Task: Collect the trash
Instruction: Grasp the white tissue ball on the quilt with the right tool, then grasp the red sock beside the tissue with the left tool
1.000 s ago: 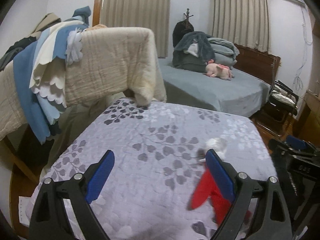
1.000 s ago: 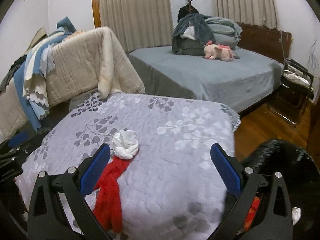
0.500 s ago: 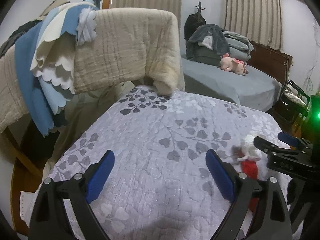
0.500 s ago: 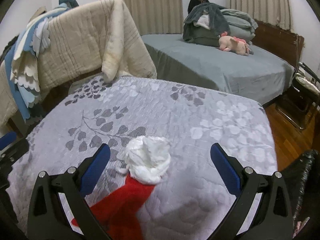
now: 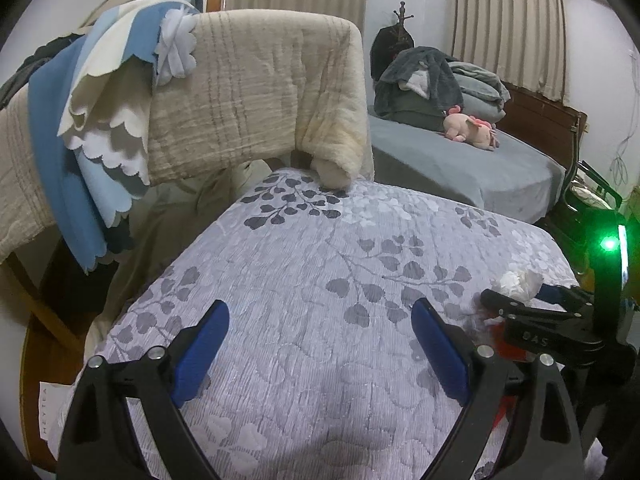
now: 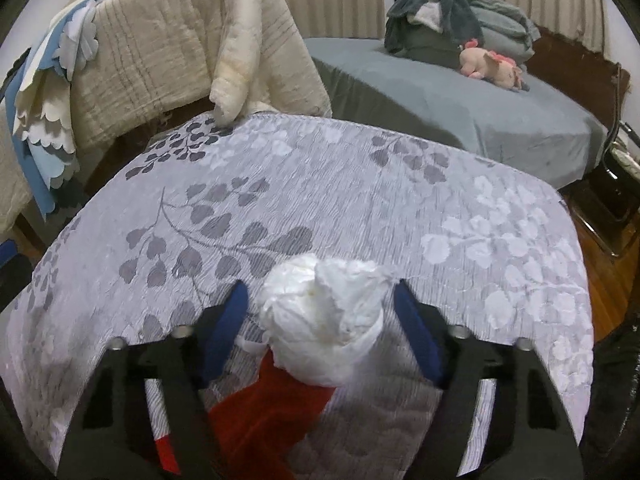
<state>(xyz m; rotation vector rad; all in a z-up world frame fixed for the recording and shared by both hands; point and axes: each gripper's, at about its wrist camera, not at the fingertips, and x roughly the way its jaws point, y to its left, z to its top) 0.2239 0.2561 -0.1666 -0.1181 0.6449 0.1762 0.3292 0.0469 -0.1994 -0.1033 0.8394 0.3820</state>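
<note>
— What did you get from the left wrist view?

— My left hand-held gripper [image 5: 320, 344] stood wide apart over the grey leaf-patterned quilt [image 5: 304, 272], holding nothing. A cream blanket [image 5: 256, 92] hung over a rail at the quilt's far edge, with a grey bed [image 5: 460, 168] and curtains [image 5: 508, 28] behind. At the right I saw the white tissue wad [image 5: 516, 282] beside the other tool.

— And the right wrist view?

— My right hand-held gripper [image 6: 320, 312] was part-closed around the tissue wad [image 6: 324, 320]; I could not tell whether the blue fingers [image 6: 416, 336] touched it. The wad lay on the quilt [image 6: 320, 184] against a red cloth [image 6: 264, 412]. A pink plush toy [image 6: 492, 64] sat on the bed [image 6: 440, 92].
</note>
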